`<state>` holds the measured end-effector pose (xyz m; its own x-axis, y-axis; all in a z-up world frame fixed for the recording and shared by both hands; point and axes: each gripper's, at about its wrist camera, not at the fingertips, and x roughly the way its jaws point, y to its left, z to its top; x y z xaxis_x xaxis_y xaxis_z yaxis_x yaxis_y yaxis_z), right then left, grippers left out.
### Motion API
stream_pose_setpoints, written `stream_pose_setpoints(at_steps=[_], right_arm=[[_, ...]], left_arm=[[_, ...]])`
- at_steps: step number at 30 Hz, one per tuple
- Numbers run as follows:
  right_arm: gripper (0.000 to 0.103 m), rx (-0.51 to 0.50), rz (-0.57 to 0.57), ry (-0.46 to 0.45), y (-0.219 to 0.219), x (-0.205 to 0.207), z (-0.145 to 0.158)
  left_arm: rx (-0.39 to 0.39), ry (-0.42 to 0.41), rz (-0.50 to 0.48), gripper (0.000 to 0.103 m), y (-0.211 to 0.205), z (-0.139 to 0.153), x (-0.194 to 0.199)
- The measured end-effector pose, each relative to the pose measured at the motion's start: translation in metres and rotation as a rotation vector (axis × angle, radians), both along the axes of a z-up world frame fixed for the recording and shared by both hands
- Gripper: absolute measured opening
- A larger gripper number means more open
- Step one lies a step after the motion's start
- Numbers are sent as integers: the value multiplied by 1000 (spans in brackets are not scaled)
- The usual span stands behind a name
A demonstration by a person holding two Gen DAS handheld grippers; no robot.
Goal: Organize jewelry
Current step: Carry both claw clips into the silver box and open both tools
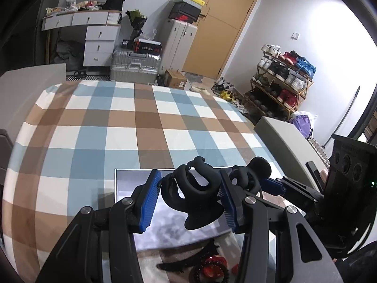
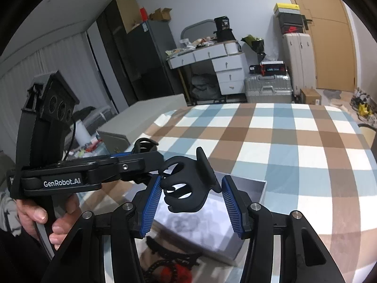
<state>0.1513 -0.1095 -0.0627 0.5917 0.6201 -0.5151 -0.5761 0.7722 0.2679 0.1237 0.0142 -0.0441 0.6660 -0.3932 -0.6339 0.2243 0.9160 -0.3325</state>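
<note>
On the checked table point(image 1: 99, 127), above a grey box point(image 2: 247, 188), my left claw point(image 1: 188, 198) and right claw point(image 2: 192, 199) each grasp a matte black hair clip point(image 1: 192, 195), toothed and curved. Beads point(image 1: 212, 270) still lie near; I judge sorting barely begun.

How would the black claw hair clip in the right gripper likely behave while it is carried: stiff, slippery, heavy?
The black hair clip looks like rigid moulded plastic, so it probably keeps its shape. Its openwork build suggests it is light. The ribbed blue pads of the right gripper should resist slipping, though the curved shell may twist if squeezed off-centre.
</note>
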Motion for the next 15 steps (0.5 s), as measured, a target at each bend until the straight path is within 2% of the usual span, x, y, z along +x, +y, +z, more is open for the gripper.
stream_pose_setpoints(at_steps=[8,13,15], right_arm=[[51,-44,11,67,6,20,-19],[51,-82,32,84,15,26,-25],[51,-101,29,91,18,27,-28]], left_arm=[[-30,74,-13,43,2,-13,13],[-9,85,22,43,5,-16,17],[-25,96,17,43,7,-18,19]])
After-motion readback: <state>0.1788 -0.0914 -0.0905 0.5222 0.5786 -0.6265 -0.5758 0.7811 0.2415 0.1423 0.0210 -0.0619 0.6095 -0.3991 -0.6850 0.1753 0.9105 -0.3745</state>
